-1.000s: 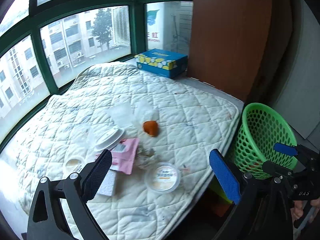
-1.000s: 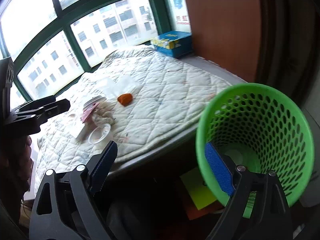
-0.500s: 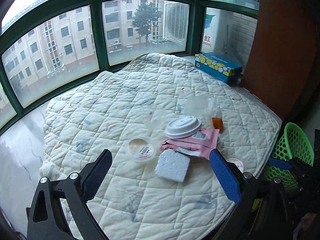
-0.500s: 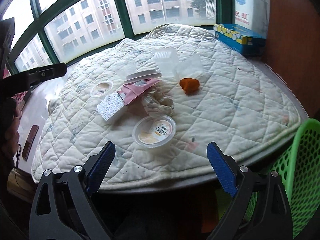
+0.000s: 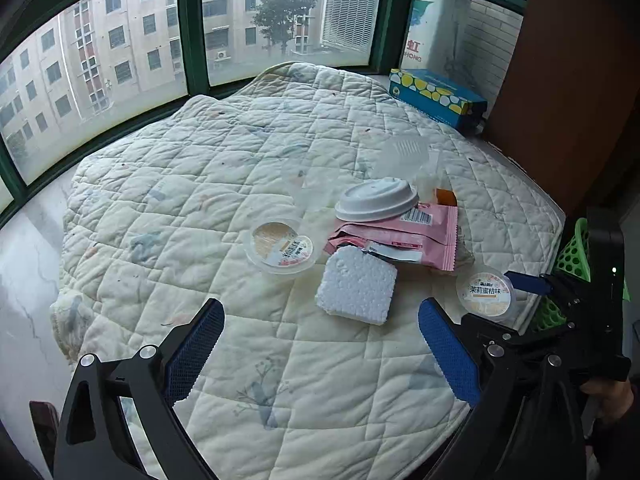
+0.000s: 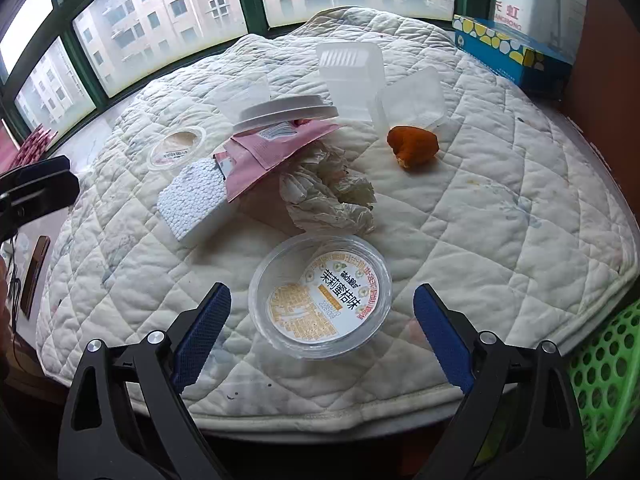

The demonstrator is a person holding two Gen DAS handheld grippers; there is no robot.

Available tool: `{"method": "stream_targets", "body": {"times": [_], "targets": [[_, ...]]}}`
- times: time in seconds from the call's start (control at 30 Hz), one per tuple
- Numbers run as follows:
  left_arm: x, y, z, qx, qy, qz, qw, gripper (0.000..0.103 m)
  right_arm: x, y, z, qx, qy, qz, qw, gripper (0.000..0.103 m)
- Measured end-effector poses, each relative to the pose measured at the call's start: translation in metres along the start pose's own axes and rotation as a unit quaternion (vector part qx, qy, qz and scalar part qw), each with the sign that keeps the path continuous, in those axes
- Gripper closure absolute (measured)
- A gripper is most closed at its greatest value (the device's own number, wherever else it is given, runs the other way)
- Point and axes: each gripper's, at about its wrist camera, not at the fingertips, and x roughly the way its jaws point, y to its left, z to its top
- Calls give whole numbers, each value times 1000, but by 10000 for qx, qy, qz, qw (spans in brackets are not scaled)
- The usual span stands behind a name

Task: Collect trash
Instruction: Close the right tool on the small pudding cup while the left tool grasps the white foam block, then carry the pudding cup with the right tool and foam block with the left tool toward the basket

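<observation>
Hovering with jaws wide and empty, the right gripper (image 6: 322, 318) framed a round clear plastic cup (image 6: 320, 296) near the quilted white mat's (image 6: 500, 208) front edge; the left gripper (image 5: 320, 344), equally open, held nothing. All litter remained beside the green mesh basket (image 6: 608, 384).

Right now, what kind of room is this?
Probably a flat's bay-window nook, upstairs: curved green-framed windows look onto apartment blocks, a quilted pad covers the sill, and a green basket waits beside the scattered trash.
</observation>
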Motion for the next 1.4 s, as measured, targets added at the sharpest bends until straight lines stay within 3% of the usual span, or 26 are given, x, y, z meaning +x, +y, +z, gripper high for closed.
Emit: {"method": "stream_targets", "body": {"times": [0.3, 0.6, 1.13, 1.4], "targets": [[40, -24, -1, 269, 326, -270, 9987, 9, 4, -8, -2, 216, 61, 305, 9993, 38], [72, -31, 0, 383, 428, -188, 9982, 9, -17, -14, -7, 300, -127, 245, 9992, 39], [103, -31, -2, 388, 642, -60, 9972, 38, -30, -21, -13, 482, -259, 279, 9981, 39], [90, -27, -4, 264, 561, -80, 9980, 39, -47, -25, -13, 537, -424, 256, 9973, 39]]}}
